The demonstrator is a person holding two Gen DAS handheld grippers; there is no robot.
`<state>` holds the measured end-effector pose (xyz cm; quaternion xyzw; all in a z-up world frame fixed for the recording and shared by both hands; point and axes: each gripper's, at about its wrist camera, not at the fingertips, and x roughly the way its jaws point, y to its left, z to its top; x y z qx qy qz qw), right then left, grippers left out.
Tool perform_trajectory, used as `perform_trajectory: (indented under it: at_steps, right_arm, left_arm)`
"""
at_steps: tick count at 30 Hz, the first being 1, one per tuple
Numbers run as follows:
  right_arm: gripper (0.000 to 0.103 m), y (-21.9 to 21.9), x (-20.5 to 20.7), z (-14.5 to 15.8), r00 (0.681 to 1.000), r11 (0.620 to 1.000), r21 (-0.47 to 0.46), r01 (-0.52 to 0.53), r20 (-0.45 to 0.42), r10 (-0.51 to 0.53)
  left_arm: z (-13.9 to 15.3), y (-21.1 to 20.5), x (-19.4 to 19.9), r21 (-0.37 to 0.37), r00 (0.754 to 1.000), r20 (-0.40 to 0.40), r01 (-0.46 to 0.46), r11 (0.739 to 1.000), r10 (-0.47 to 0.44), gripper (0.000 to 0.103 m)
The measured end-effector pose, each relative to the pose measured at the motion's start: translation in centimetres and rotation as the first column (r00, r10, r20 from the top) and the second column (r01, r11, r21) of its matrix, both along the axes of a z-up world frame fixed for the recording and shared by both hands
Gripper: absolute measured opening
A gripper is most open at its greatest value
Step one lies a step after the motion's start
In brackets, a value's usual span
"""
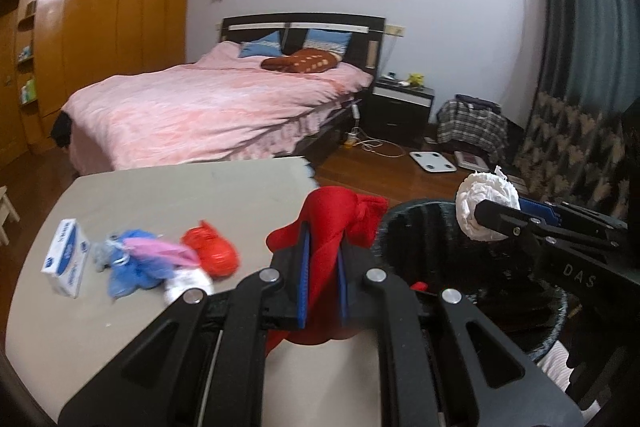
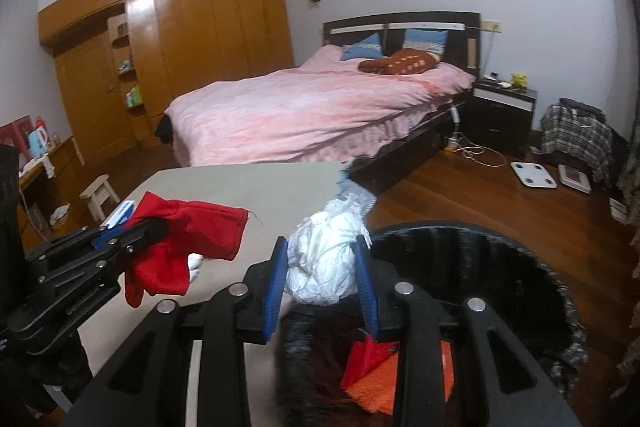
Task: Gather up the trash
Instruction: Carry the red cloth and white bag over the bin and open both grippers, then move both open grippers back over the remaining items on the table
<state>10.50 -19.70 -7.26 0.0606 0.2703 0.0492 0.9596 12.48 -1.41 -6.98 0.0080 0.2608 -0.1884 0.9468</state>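
My left gripper (image 1: 322, 259) is shut on a red cloth (image 1: 336, 215) and holds it above the grey table's (image 1: 180, 195) right edge, beside the black trash bin (image 1: 416, 227). My right gripper (image 2: 324, 267) is shut on a crumpled white paper wad (image 2: 324, 263) and holds it at the bin's (image 2: 480, 267) left rim. The wad (image 1: 486, 207) also shows in the left wrist view over the bin. The red cloth (image 2: 180, 239) hangs from the left gripper in the right wrist view. Red and orange scraps (image 2: 384, 375) lie inside the bin.
On the table lie a blue-and-white box (image 1: 66, 259), a blue and pink bundle (image 1: 140, 261), a red plastic bag (image 1: 212, 251) and a white scrap (image 1: 188, 283). Behind stand a pink bed (image 1: 216, 107), a nightstand (image 1: 400, 107), a wardrobe (image 1: 104, 39) and a small stool (image 2: 100, 195).
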Motion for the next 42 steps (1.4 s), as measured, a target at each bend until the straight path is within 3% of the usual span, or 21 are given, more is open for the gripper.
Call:
perform_trajectory:
  at_steps: [13,25,26,29,32,37,42]
  right_arm:
    - [0.033,-7.7,-1.1,0.1,0.988,0.988,-0.023,0.153,0.011,-0.153]
    - [0.036,-12.4,-2.5,-2.1,0.969,0.969,-0.03,0.245,-0.017,-0.246]
    - [0.036,-12.5,-2.6,-2.2,0.968,0.968,-0.031,0.25,-0.017,-0.25]
    - [0.043,-13.1,-2.7,-2.6,0.964,0.964,-0.03,0.263,-0.023,-0.264]
    - [0.061,-13.4,-2.8,-2.9,0.96,0.96,-0.031,0.278,-0.022,-0.279]
    - [0.093,-13.3,-3.2,-2.8,0.951,0.951,-0.03,0.308,-0.009,-0.308]
    - [0.097,-11.8,-3.0,-2.6,0.955,0.955,-0.017,0.295,-0.006,-0.295]
  left_arm:
    - [0.4,-8.2,0.5,-0.009,0.987,0.008,0.159,0.987,-0.159,0.01]
    - [-1.2,-14.9,1.8,-0.031,0.961,-0.017,0.277,0.96,-0.278,0.013]
    - [-1.4,-15.3,1.9,-0.036,0.959,-0.023,0.283,0.958,-0.284,0.016]
    - [-2.2,-15.5,2.3,-0.049,0.956,-0.051,0.287,0.957,-0.29,0.038]
    - [-2.7,-14.7,2.5,-0.05,0.96,-0.062,0.27,0.962,-0.273,0.046]
    - [-2.4,-12.3,2.3,-0.013,0.976,-0.033,0.217,0.976,-0.217,0.071]
    - [-1.9,-8.2,2.1,0.007,0.991,-0.014,0.13,0.991,-0.13,0.086]
